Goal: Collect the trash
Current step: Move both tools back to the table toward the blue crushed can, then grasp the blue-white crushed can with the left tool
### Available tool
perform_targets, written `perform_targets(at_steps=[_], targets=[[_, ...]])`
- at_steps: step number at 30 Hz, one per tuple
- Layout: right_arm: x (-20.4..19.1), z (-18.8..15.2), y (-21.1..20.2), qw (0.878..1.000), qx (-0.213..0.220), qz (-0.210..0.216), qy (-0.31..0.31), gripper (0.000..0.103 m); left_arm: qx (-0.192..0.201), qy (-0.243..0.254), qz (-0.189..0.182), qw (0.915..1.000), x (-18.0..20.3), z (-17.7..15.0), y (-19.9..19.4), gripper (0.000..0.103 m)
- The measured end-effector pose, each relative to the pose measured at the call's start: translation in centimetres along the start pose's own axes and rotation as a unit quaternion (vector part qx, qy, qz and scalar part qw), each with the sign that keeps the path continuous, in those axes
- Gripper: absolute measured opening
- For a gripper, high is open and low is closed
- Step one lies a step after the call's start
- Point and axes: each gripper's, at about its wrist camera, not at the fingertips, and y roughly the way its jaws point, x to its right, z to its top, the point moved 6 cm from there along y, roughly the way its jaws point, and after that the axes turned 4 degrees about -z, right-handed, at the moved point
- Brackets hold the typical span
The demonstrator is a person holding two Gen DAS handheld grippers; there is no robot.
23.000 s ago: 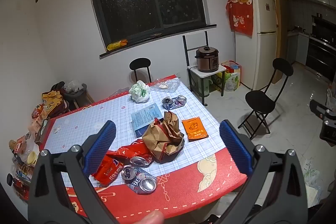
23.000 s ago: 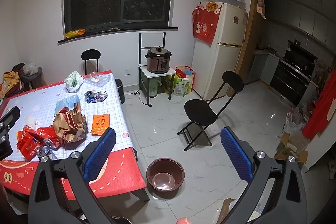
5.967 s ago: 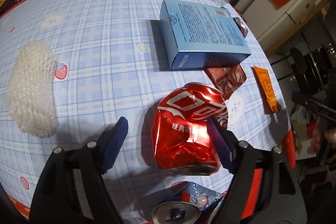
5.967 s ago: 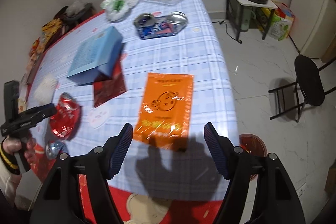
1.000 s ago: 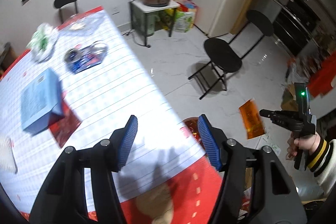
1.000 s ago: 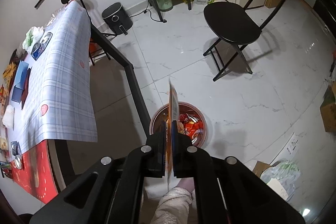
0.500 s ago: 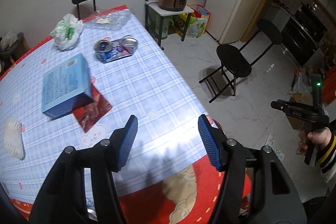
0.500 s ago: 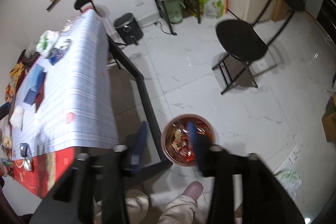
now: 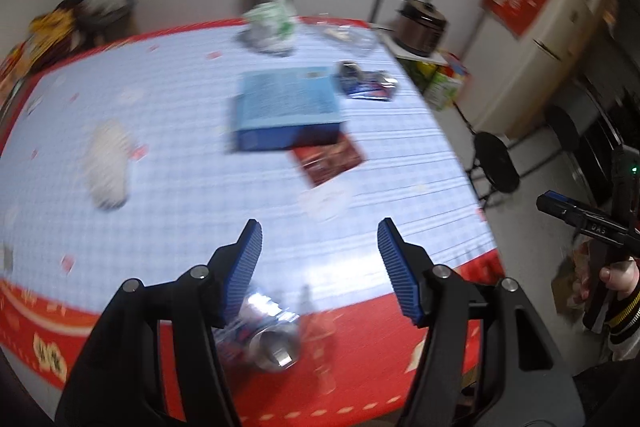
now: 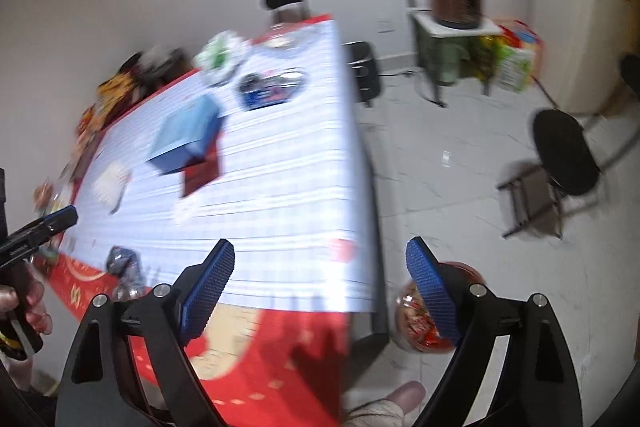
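My left gripper (image 9: 319, 233) hangs open and empty over the near part of the table (image 9: 168, 211). A flattened silver can (image 9: 272, 339) lies on the red border just under its left finger. Further back lie a blue box (image 9: 286, 107), a dark red wrapper (image 9: 330, 159), a white foam net (image 9: 108, 163) and crushed blue cans (image 9: 368, 85). My right gripper (image 10: 320, 259) hovers above the table's near corner, its jaws opening with nothing between them. The brown basin (image 10: 420, 311) with red wrappers stands on the floor beside the table, partly behind the right finger.
A green-white bag (image 9: 272, 23) and a clear plastic tray (image 9: 348, 35) sit at the table's far edge. Black folding chairs (image 10: 564, 163) stand on the tiled floor to the right. A rice cooker (image 10: 454, 1) rests on a small stand by the wall.
The right gripper let go of the orange packet over the basin, opened, and rose back toward the table. The left gripper swung over the table, still open.
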Motion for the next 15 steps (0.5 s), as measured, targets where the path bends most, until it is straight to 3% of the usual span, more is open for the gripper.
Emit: perform_targets(at_steps=[7,15], targets=[[-8.7,-0.4,3.7,0.996,-0.038,0.040,-0.063,0.086,-0.026,-0.080,0.013,0.9964,-7.0,-5.4,-0.9,0.062],[-12.3,-1.2,5.2,0.992,-0.066,0.037,-0.103,0.086,-0.055,-0.126,0.005,0.9905,-10.3,-9.7,2.5,0.062]])
